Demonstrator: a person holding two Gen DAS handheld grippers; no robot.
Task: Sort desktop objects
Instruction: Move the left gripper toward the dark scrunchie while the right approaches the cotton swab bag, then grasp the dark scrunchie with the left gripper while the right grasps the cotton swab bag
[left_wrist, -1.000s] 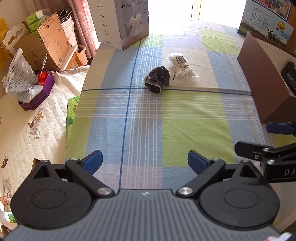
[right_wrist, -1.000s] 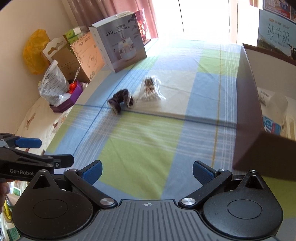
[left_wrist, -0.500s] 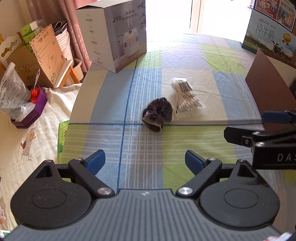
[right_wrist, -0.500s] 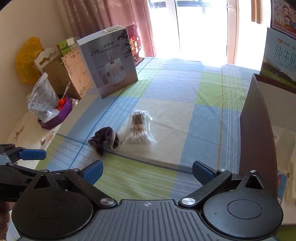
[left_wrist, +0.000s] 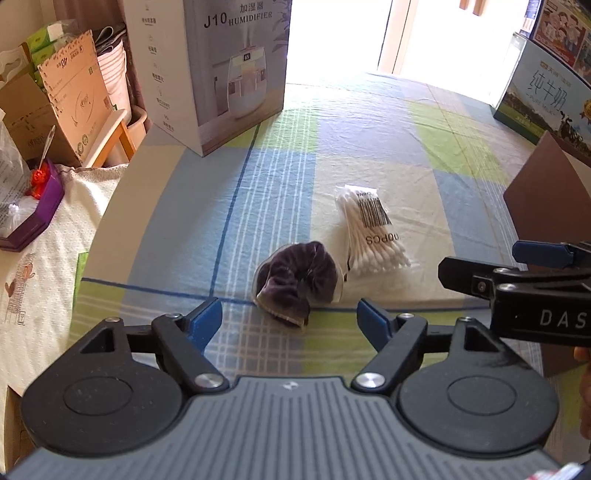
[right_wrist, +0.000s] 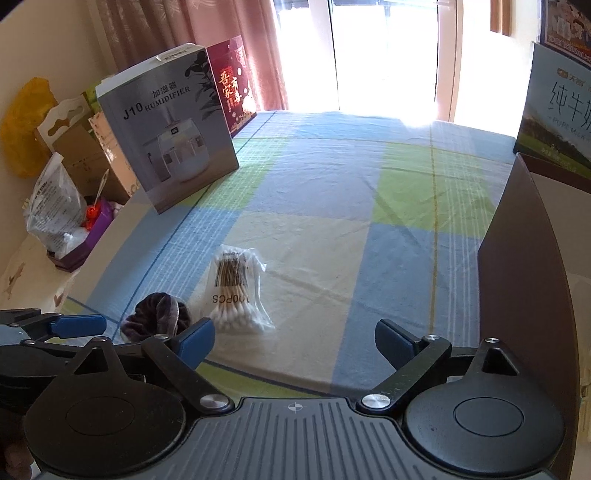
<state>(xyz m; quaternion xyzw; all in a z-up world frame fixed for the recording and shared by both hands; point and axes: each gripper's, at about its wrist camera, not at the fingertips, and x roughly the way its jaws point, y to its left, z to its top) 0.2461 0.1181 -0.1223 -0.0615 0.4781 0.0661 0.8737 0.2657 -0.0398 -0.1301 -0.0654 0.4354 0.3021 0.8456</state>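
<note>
Closing with nothing between its jaws, the left gripper (left_wrist: 290, 319) hangs above the dark scrunchie (left_wrist: 298, 282). The right gripper (right_wrist: 295, 341), spread and empty, is closing near the cotton swab pack (right_wrist: 236, 291).

The right tool's near finger (right_wrist: 194, 341) hides part of the scrunchie (right_wrist: 155, 319); the brown box (right_wrist: 524, 295) runs off the right edge.

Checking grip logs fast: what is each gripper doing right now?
Left gripper: open, jaws closing, empty; the dark scrunchie lies just ahead.
Right gripper: open, jaws closing, holding nothing.
</note>
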